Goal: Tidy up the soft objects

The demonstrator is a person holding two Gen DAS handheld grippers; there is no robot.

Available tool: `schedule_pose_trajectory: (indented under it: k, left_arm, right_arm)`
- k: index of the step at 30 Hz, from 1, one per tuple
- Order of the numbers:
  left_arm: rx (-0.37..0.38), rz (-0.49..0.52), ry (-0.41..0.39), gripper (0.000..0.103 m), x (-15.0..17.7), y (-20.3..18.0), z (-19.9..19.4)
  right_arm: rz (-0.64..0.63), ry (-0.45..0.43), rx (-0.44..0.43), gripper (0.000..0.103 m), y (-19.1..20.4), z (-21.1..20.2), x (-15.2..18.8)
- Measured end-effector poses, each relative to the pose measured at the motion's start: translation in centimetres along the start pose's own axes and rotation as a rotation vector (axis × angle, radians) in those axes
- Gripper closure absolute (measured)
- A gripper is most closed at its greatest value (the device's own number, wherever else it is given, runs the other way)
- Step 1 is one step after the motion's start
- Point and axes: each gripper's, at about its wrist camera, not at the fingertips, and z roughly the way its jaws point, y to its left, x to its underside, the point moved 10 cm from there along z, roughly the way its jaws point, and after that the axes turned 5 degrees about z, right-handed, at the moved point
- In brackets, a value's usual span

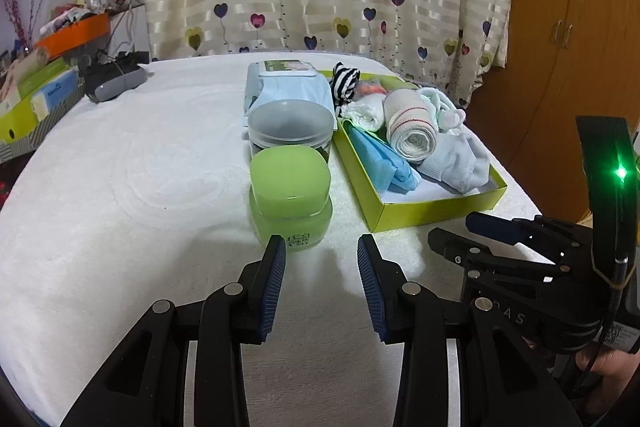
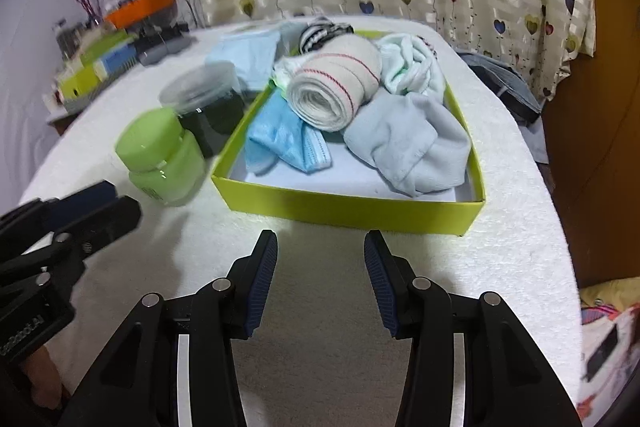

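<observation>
Left wrist view: green jar just beyond the left claw, hiding most of the clear-lidded jar behind it; wipes pack farther still, partly covered. Left claw angled down over the white-covered counter, jaws apart, nothing between them. At right, the right claw seen side-on, a hand cut off at the corner. Right wrist view: slightly blurred, far-left clutter hard to make out. Right claw tilted down, jaws apart and empty, just short of the green tray. Inside the tray: rolled bandage, blue mask, pale sock, crumpled white cloth, striped sock half hidden at the far end.
</observation>
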Motion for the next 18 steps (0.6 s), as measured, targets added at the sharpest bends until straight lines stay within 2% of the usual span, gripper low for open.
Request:
schedule_pose_trajectory:
  k: [3, 11, 18]
  left_arm:
    - [0.001, -0.006, -0.001, 0.067, 0.1, 0.1, 0.1]
    - [0.001, -0.017, 0.0, 0.067, 0.3, 0.3, 0.1]
    - [-0.001, -0.014, 0.001, 0.067, 0.4, 0.3, 0.0]
  right_arm:
    - [0.008, 0.027, -0.002, 0.056, -0.2, 0.7, -0.2]
    - [0.0, 0.006, -0.002, 0.056, 0.1, 0.8, -1.6]
    - [-0.002, 0.03, -0.01, 0.055, 0.7, 2.3, -1.3]
